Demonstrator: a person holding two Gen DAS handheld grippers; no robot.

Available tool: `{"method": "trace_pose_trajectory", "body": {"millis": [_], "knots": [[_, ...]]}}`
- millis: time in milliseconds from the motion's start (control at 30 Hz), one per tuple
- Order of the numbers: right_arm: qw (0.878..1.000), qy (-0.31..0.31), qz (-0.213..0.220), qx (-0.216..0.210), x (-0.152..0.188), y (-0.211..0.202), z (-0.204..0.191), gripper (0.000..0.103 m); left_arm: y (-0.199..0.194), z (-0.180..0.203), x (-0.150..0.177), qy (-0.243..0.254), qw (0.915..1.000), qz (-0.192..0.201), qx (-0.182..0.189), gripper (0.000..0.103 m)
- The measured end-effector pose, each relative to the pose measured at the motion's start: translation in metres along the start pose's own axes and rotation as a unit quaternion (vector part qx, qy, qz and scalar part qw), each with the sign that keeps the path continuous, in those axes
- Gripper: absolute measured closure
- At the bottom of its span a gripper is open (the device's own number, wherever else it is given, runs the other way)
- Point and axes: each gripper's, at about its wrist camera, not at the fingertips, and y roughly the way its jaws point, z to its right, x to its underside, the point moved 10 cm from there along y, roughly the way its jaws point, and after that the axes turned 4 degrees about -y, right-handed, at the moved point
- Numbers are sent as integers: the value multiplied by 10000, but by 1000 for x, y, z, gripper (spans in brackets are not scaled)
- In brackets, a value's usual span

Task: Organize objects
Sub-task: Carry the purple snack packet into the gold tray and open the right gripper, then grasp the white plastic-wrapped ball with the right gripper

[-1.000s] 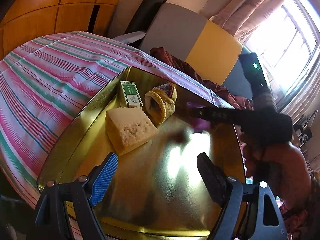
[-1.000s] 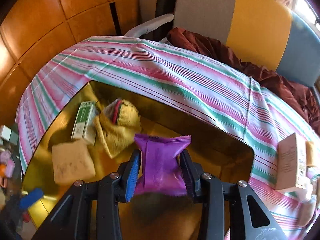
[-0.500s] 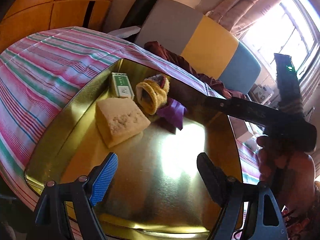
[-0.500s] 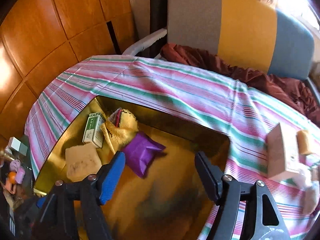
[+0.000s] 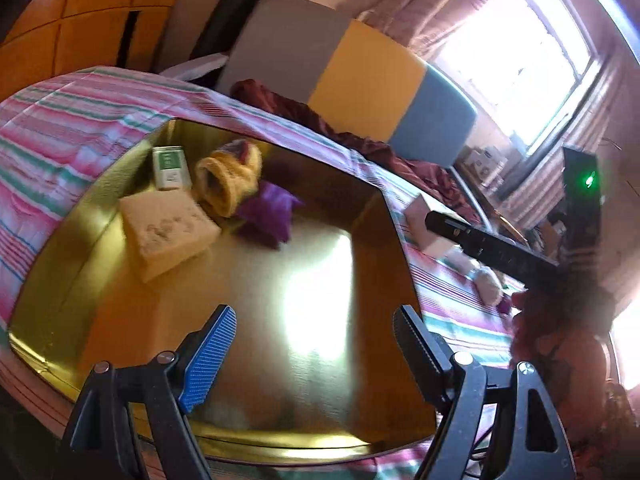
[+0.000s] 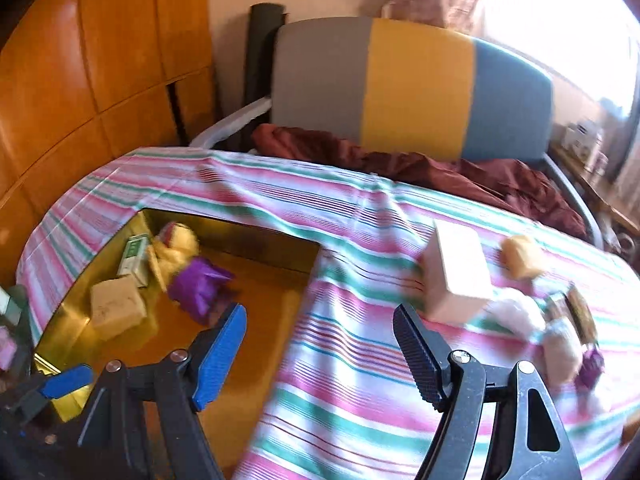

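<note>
We hold our right gripper (image 6: 320, 354) with jaws apart and nothing between them, having just opened; bare striped cloth (image 6: 340, 364) lies ahead of the fingers. The purple packet (image 6: 200, 286), crinkled and glossy, lies in the gold tray (image 6: 256, 240) beyond our left finger, touching the yellow knit piece (image 6: 176, 248). Our left gripper (image 5: 316, 344) is also spread and empty over open tray floor. The green-and-white box (image 5: 171, 168) carries writing too blurred to read
</note>
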Motion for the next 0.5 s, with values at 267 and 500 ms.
{"method": "trace_pose_trajectory", "body": {"millis": [267,500], "knots": [[9976,545,-278,310,59,-7,61,27,2,39,18,511,9983,-103,273,21],[9918,943,-554,667,113,-17,124,27,6,69,31,821,9955,-254,388,21]]}}
